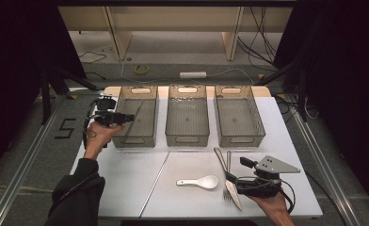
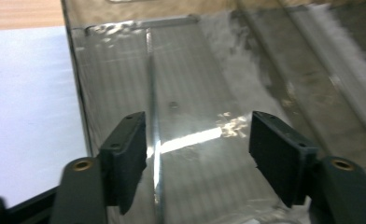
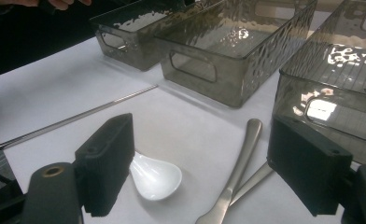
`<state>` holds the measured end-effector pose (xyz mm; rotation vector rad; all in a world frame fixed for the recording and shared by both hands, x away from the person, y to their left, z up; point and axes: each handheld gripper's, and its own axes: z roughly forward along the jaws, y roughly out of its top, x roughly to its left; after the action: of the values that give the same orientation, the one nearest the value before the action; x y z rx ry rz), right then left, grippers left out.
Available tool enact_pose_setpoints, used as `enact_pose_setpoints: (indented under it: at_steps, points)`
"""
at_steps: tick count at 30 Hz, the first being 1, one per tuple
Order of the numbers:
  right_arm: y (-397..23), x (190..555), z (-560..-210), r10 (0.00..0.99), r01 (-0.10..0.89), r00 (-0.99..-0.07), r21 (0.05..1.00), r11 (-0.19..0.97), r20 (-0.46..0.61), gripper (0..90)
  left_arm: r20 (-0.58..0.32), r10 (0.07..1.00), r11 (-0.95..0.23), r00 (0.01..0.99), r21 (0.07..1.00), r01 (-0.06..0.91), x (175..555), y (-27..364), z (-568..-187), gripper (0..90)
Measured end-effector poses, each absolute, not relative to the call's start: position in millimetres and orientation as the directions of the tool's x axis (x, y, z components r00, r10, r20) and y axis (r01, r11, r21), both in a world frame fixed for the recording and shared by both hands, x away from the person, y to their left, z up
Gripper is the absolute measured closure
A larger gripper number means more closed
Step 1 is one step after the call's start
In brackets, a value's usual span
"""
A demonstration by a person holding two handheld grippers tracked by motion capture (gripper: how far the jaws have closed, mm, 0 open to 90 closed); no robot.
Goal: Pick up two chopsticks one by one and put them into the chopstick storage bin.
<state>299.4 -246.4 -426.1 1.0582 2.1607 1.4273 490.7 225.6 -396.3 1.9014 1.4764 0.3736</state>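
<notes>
Your left gripper point(image 1: 126, 117) hung with jaws spread and empty over the left bin point(image 1: 136, 117), a thin rod point(image 2: 154, 140) lying inside it, while your right gripper point(image 1: 234, 181), also spread, needed to square over the knife point(image 1: 229, 179) near the desk's point(image 1: 126, 183) front-right edge.

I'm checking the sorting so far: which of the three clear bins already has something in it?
The leftmost bin, under the left gripper: a thin metal rod lies inside it.

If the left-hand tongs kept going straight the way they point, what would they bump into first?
Most likely the floor of the left bin. The left tongs stand open over it, angled down inside, with a thin metal rod lying just beside their line. Depth is hard to judge.
</notes>
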Motion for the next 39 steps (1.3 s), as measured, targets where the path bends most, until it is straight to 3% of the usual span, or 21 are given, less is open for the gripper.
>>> enact_pose_setpoints:
  at_steps: [4,10,27,39]
  points:
    - [-246,298,-425,0.738,0.389,-0.666,0.895,0.217,0.111,23.9,-0.207,0.913,-0.133,0.353,0.666,0.734,475,219,-385,27.6]
    - [-246,298,-425,0.737,0.388,-0.667,0.895,0.219,0.109,23.9,-0.173,0.899,-0.214,0.401,0.626,0.75,451,208,-383,23.2]
    - [-246,297,-425,0.735,0.392,-0.669,0.892,0.223,0.111,23.7,-0.139,0.854,-0.377,0.501,0.497,0.781,402,170,-408,19.1]
    - [-245,298,-425,0.733,0.393,-0.672,0.891,0.228,0.11,23.7,-0.128,0.829,-0.447,0.545,0.434,0.782,379,154,-420,21.6]
